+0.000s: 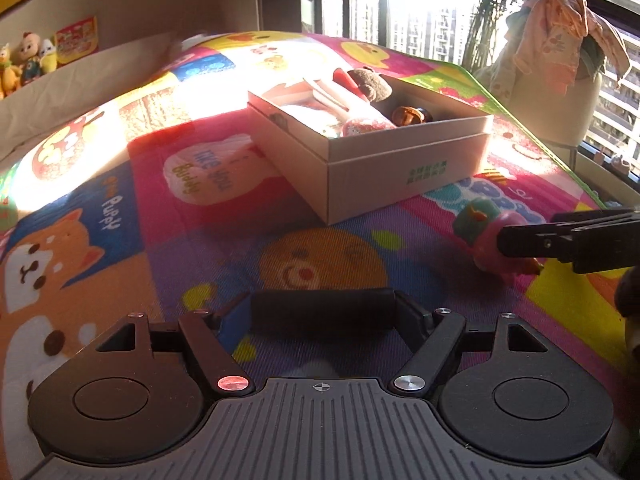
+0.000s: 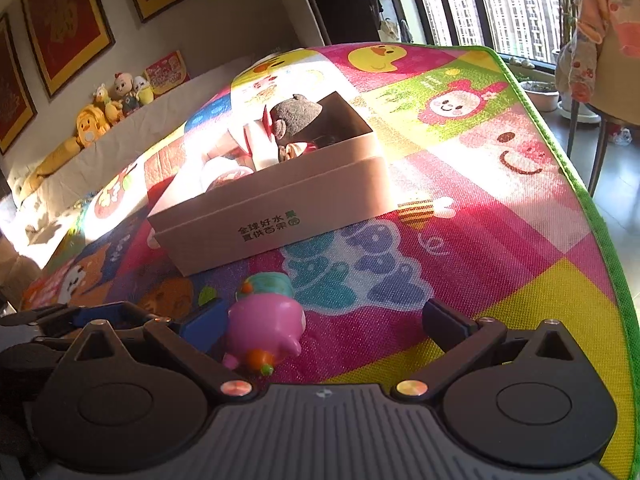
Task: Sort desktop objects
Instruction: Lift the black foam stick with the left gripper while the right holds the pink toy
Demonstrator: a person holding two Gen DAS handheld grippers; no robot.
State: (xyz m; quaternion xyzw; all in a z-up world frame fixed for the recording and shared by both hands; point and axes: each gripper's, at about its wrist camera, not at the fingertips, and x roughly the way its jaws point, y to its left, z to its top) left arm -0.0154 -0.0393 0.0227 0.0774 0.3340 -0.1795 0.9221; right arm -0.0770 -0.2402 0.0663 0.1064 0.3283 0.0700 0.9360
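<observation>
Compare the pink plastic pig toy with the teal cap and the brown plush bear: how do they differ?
Surface: the pink plastic pig toy is glossy; the brown plush bear is fuzzy.
Place: the pig lies on the colourful play mat, in front of the beige cardboard box; the bear sits inside that box among other items.
Colour: the pig is bright pink with teal and orange parts; the bear is dull brown.
Both are toys.
</observation>
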